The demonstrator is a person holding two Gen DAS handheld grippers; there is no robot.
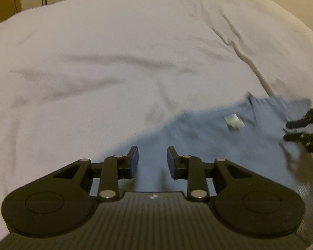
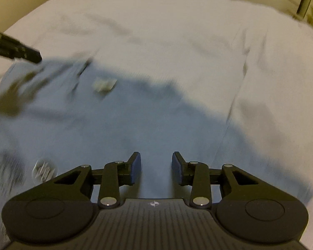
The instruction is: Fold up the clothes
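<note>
**Both grippers hover open over a blue garment spread on the bed**

At the bottom centre of the left wrist view, the left gripper (image 1: pixel 152 160) has its jaws apart with nothing between them, poised above the near edge of the blue garment (image 1: pixel 219 141). The right gripper (image 2: pixel 156 167) stands the same way in its own view, parted and empty over blue cloth. I judge both are placed to pick up edges for a fold.

The garment lies fairly flat, low and right of centre in the left view, light blue and soft, with a white label (image 1: pixel 234 121) beside what looks like a neckline; blur hides finer detail.

Beyond it the white bedsheet (image 1: pixel 114 52) stretches, lightly creased, to the top of the frame.
</note>
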